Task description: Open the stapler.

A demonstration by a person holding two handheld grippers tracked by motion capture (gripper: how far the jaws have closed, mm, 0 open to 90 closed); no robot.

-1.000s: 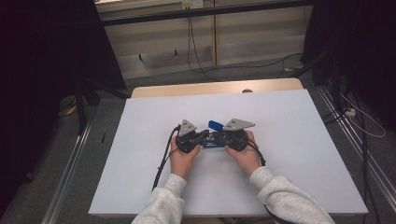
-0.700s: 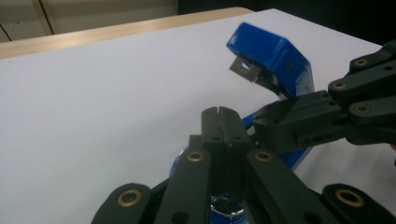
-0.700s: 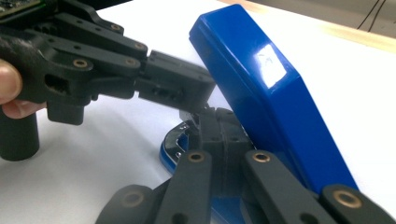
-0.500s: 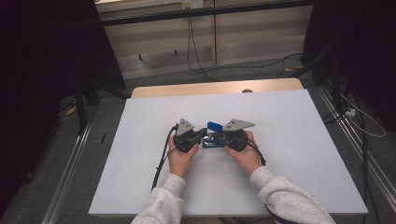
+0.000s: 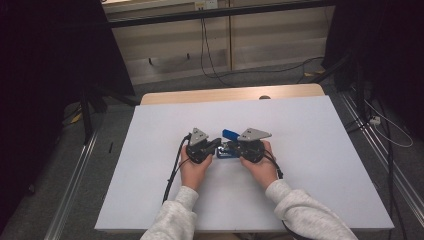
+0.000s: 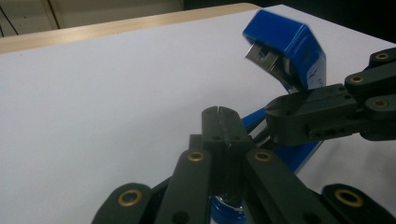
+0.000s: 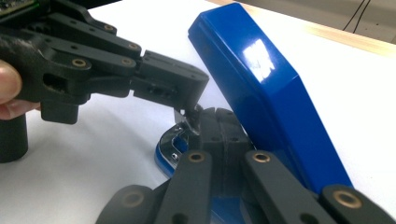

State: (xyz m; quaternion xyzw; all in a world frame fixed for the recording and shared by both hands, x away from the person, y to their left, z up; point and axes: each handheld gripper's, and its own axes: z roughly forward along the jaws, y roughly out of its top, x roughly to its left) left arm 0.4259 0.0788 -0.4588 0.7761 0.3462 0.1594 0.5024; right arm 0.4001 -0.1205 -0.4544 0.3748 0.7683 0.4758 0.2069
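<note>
object: blue stapler [image 7: 261, 88] | finish: glossy plastic, metal parts inside | state: hinged open, lid raised and tilted | base: laid flat on white tabletop [image 5: 310, 150] | place: near the middle, between both tongs

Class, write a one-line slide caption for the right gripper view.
Both shut grippers, right and left, meet at the base of an opened blue stapler on a white table.

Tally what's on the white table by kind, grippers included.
Blue plastic stapler with its top arm swung up: 1
Black two-jaw grippers with grey three-cornered top plates, left gripper and right gripper: 2
Total: 3
</note>
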